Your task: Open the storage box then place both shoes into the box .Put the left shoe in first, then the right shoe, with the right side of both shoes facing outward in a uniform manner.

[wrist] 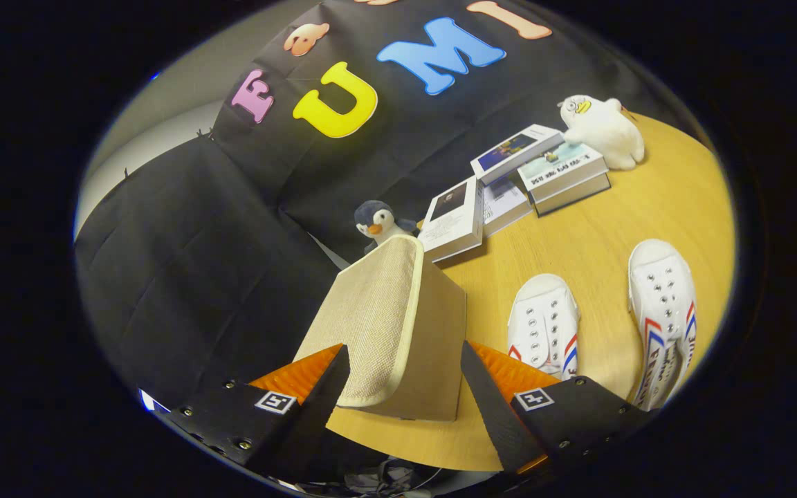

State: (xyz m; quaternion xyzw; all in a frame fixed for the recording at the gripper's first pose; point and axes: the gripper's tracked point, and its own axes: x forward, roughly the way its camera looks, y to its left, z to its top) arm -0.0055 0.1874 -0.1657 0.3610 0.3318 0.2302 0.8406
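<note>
Gripper view looks down along my tongs [404,363] at a round wooden desk [620,228] set against the black cloth wall. My tongs stand wide apart, holding nothing. The beige fabric storage box [398,325] sits between the two fingers [326,387] and just ahead of them, its near lower edge reaching down into the gap. I cannot tell whether either finger touches the cloth. The box has pale piping along its edges, and its lid lies closed over the top, sloping toward me.

Both shoes rest on the desk beside the box, on the side of my right finger. The nearer white shoe [544,325] lies just beyond that fingertip, close to the box, toe pointing away from me, with red and blue stripes on its side. The second white shoe [665,315] lies farther out, apart from the first and roughly parallel to it, bearing the same stripes and rows of metal eyelets.

Beyond the box, a small penguin plush [378,221] peeks over its far top edge. Next to the penguin a book [454,218] stands tilted, and more books [551,169] lie stacked and overlapping farther along the desk. A white duck plush [602,131] sits just past that stack, near the far rim of the desk.
</note>
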